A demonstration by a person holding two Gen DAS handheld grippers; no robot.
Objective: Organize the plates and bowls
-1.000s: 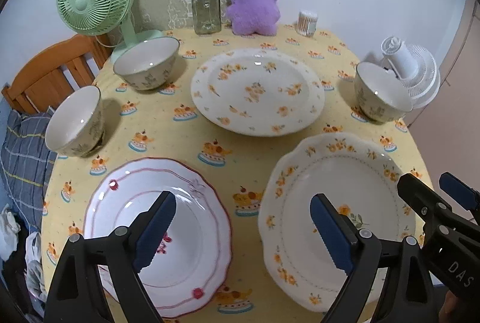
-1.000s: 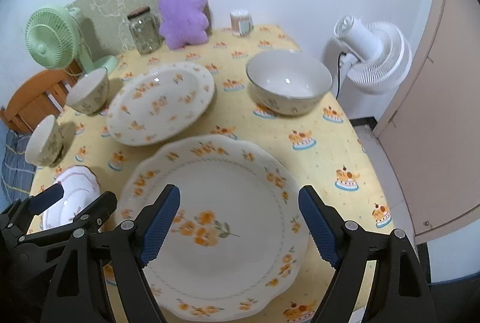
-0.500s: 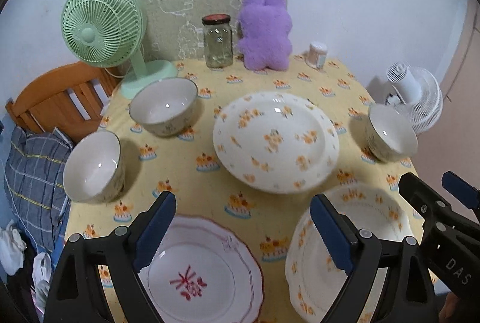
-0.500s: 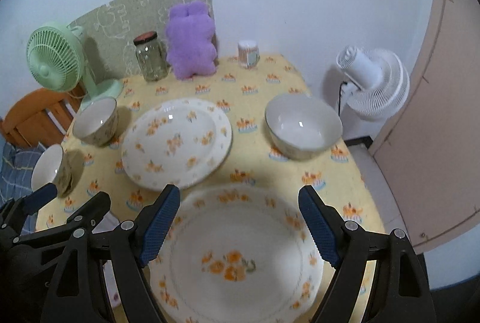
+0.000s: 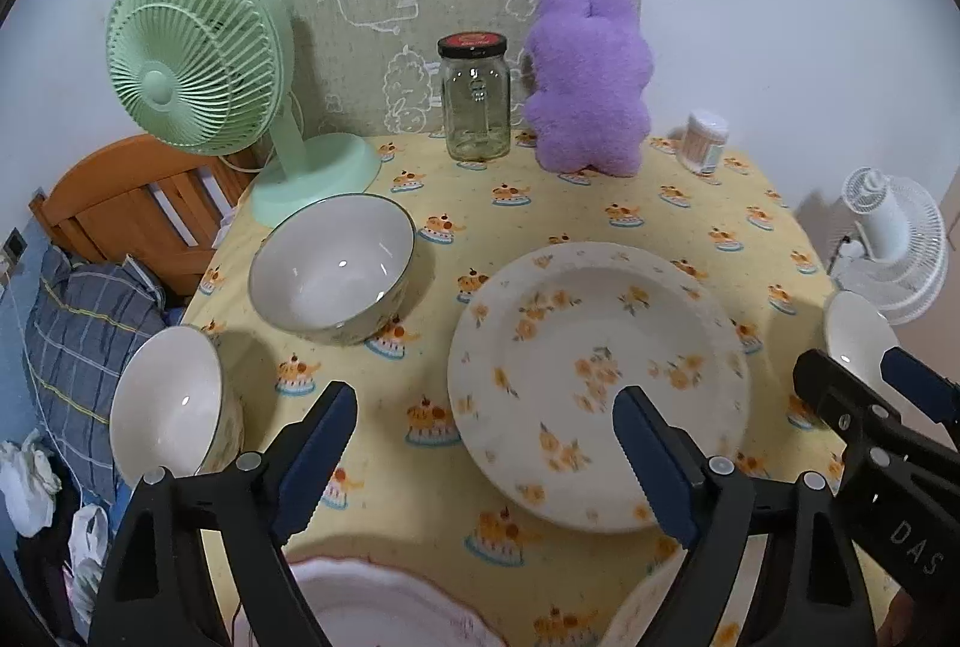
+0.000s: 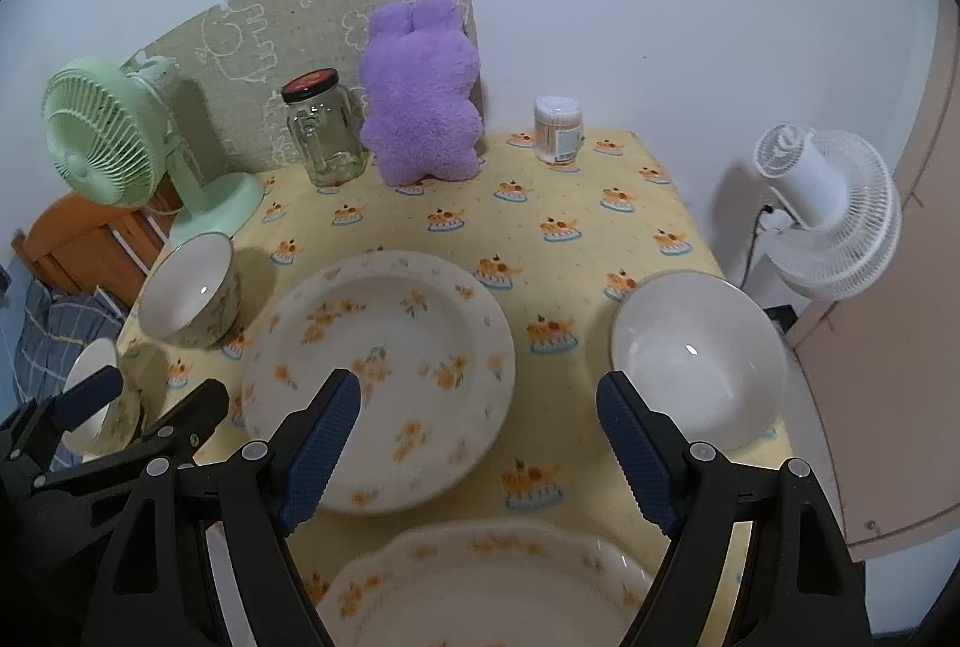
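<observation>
Low in both frames | left hand-held gripper (image 5: 480,461) and right hand-held gripper (image 6: 477,446) released, empty, left jaws just narrowed slightly | both pulled back: floral plate (image 5: 600,377) mid-surface, near plates slid to bottom edge | bowls (image 5: 333,278) untouched, nothing stacked yet

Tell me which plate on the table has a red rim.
The scalloped white plate at the near edge, below the left tool. The round plate and the other scalloped plate carry orange flowers instead.
</observation>
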